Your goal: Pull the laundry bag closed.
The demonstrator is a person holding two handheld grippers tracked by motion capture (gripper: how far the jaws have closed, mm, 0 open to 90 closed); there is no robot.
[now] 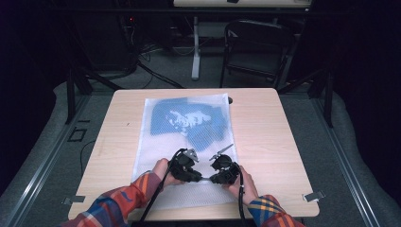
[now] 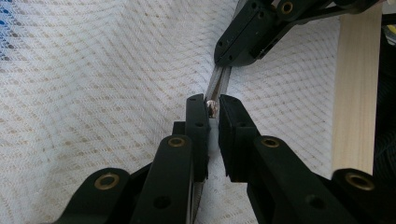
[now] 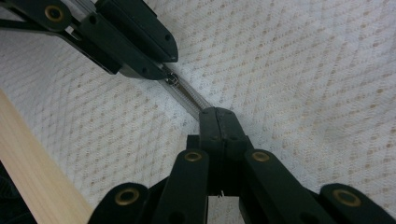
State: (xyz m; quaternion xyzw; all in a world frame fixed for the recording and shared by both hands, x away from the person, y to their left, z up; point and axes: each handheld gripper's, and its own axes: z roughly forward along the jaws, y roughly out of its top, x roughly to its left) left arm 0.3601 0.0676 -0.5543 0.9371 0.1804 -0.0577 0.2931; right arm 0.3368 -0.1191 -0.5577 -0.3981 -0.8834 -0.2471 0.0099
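A white mesh zip bag (image 1: pixel 156 156) lies flat on the wooden table (image 1: pixel 269 142), with a blue garment (image 1: pixel 203 125) inside its far half. Both grippers meet at the bag's near end. My left gripper (image 2: pixel 212 105) is shut on the small metal zipper pull (image 2: pixel 212 109), and in the high view it (image 1: pixel 198 178) sits left of centre. My right gripper (image 3: pixel 217 114) is shut on the zipper tape (image 3: pixel 189 98) a short way along from the slider (image 3: pixel 173 79). In the high view the right gripper (image 1: pixel 212 179) faces the left one, tips almost touching.
The table's near edge (image 2: pixel 355 93) runs close beside the zipper. A person's hands and plaid sleeves (image 1: pixel 118 203) come in from the bottom. Beyond the table stand a black chair (image 1: pixel 255 47) and a desk leg (image 1: pixel 195 47) on the floor.
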